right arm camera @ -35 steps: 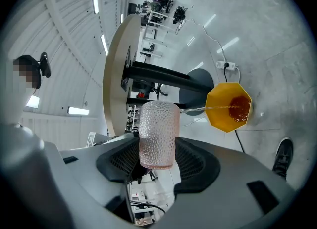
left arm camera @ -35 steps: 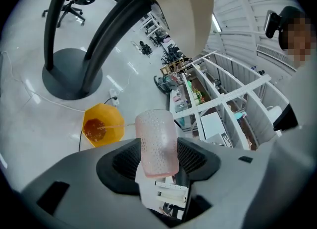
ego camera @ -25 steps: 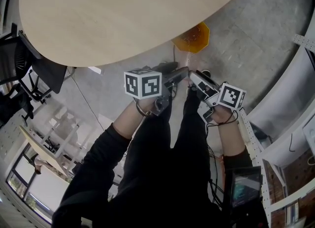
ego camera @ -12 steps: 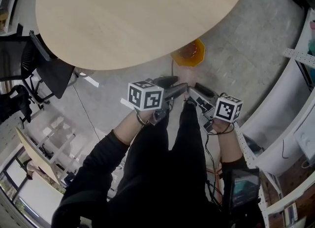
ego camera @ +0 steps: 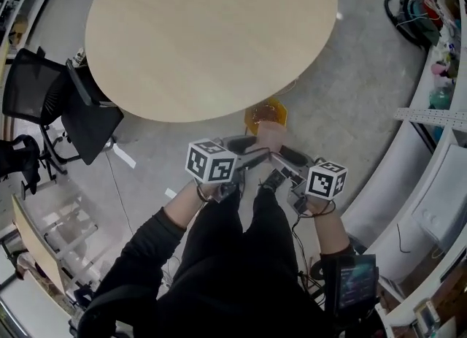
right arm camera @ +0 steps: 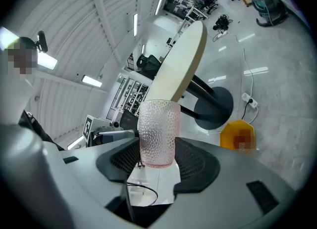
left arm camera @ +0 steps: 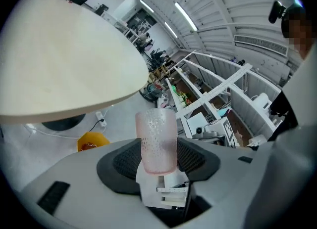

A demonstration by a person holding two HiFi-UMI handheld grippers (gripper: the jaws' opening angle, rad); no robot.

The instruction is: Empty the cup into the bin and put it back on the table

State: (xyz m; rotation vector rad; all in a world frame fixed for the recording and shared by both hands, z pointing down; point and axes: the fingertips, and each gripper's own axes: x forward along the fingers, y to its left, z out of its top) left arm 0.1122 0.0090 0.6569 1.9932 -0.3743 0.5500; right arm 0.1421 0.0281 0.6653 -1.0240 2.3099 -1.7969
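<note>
Pink, bumpy and see-through: looking at a cup point(left arm camera: 157, 134) like that, pinched from two sides at once. Squeezing it from one side with the left tool point(left arm camera: 158, 158), dark pads pressed right on the cup's wall. Squeezing it from the other side with the right tool point(right arm camera: 157, 156), pads pressed on just as tight. Holding it up in the air, not resting on anything. Seems to lean a little, mouth towards the bin side, but hard to be sure in such bendy wide pictures. From the head view, found right where both tools meet, just past the rim of the round pale counter point(ego camera: 211, 37) and close by the orange bin point(ego camera: 266, 115) down on the grey floor point(ego camera: 350, 88). Looks empty through the wall, with something reddish lying in the bin. So, most likely, right in the tipping step or at the very end of it; no way of telling which from here. If not empty yet, next up: tipping the mouth further, right over the bin, and turning both tools together. After that, bringing the cup straight up again, lifting it above the counter top and moving it in over the wood, well away from the rim. Then setting it down flat on its bottom, opening both tools slowly and pulling back without bumping it. Worth going gently, with such a smooth wall, easy to slip or knock over.
</note>
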